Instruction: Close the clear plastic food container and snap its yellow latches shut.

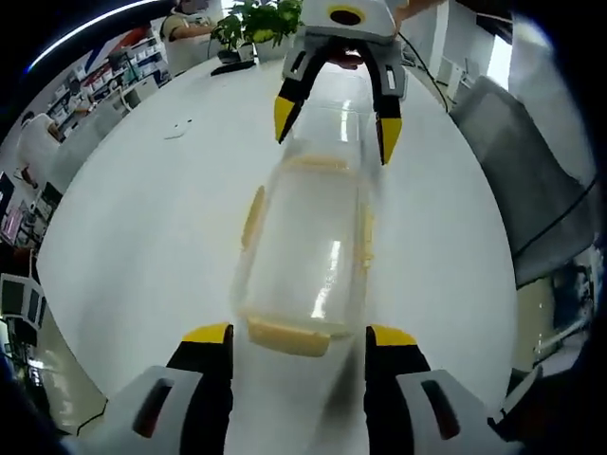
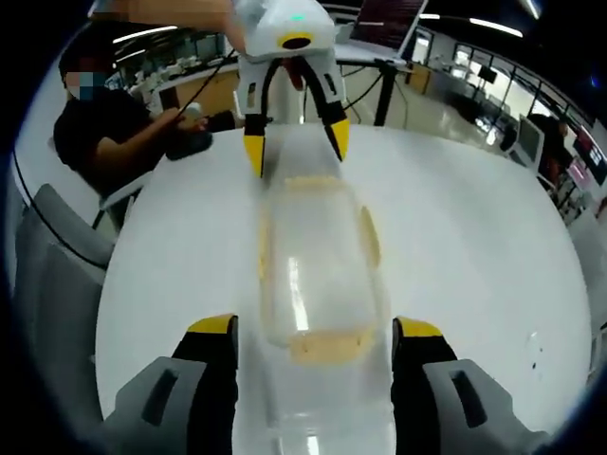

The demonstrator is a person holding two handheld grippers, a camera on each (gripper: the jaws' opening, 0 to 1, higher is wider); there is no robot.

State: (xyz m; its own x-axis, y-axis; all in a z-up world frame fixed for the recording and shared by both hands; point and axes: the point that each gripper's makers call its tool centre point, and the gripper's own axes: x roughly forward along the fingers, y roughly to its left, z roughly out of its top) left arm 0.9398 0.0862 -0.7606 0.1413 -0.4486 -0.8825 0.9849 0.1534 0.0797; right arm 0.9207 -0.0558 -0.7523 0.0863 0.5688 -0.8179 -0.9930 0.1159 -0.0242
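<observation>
The clear plastic food container (image 1: 305, 248) lies lengthwise on the white round table (image 1: 142, 218), its lid on. Yellow latches (image 1: 253, 216) show along its sides and at both ends. My left gripper (image 1: 299, 335) is open, its yellow-tipped jaws either side of the container's near end. My right gripper (image 1: 337, 128) is open at the far end, jaws spread over it. In the right gripper view the container (image 2: 318, 256) runs from my right gripper (image 2: 315, 327) to my left gripper (image 2: 296, 144). I cannot tell whether the jaws touch the container walls. The picture is blurred.
A grey chair (image 1: 531, 180) stands at the table's right edge, and a potted plant (image 1: 256, 21) stands at the far side. A seated person in black (image 2: 114, 133) is beyond another grey chair (image 2: 47, 275). Bare tabletop (image 2: 474, 246) lies on both sides of the container.
</observation>
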